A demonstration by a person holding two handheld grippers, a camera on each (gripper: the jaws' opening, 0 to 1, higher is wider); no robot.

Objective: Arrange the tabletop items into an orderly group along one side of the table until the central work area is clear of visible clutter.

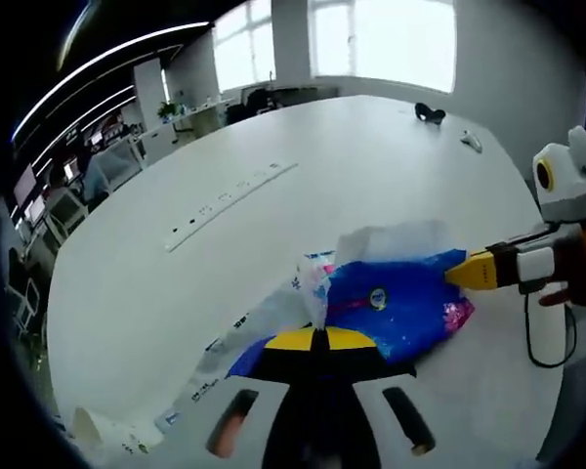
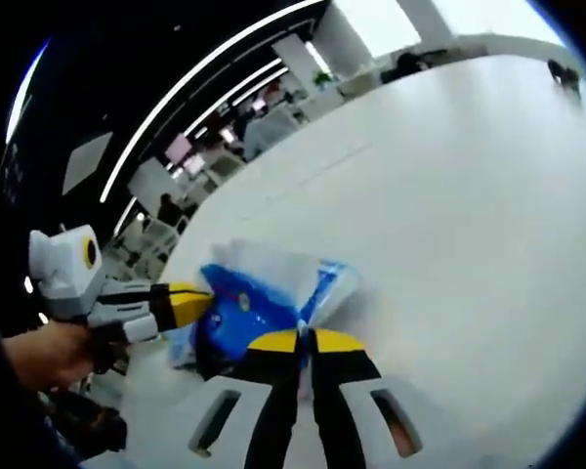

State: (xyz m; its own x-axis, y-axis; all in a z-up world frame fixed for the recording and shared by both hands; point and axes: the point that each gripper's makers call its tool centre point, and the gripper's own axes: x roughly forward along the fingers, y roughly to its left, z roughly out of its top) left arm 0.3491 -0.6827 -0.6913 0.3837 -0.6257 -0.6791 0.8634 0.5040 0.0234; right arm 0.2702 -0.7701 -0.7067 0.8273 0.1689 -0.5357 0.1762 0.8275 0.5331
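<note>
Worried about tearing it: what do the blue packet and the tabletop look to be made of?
The blue packet looks like thin glossy plastic film: it crinkles, shines, and has a translucent white end. The table looks like smooth matte white laminate, though that is uncertain.

Small dark object (image 1: 430, 113) (far across the table (image 1: 273, 127)) seems too tiny to identify.

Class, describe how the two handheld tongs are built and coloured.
Both match. The right tongs and left tongs have yellow tips, black jaw sections and white bodies. A black cable loops below the right one. The nearer bases are white with dark slots.
</note>
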